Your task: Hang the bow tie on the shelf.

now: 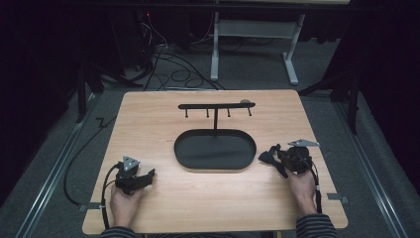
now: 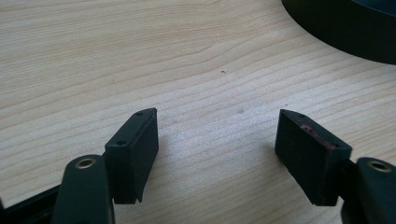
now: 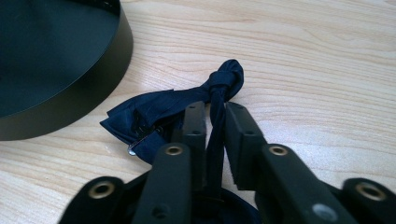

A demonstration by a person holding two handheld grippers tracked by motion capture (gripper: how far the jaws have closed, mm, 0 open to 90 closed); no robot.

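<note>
- High view: pale wooden table (image 1: 163, 198) with rounded corners and fine straight grain, matt and smooth under the light.
- Centre of the board: a flat black oval tray (image 1: 190, 161), low upright rim, dull metal look, thin post rising from its far edge.
- Atop that post, a slim black bar (image 1: 215, 105), level, with four short pegs hanging beneath.
- Right gripper (image 1: 270, 156) just beside the tray's right end, resting on the wood, grey three-cornered plate on top, striped sleeve behind the hand.
- Right gripper view: dark navy bow tie (image 3: 187, 100) lying on the table close to the tray wall, silky cloth with soft folds, tight knot at its middle, small metal clasp glinting at one wing.
- Fingers (image 3: 194, 123) drawn nearly together, pinching the narrow dark band that runs down from the knot; blocky black pads hard against the fabric on both sides.
- Left gripper (image 1: 143, 176) well apart from the bow tie, near the table's front left, held low over bare wood.
- Left gripper view: two square-edged black pads (image 2: 133, 154) spread wide, bare grain between them, reddish scuffs along the edge of the other pad, curved tray wall at the upper corner.
</note>
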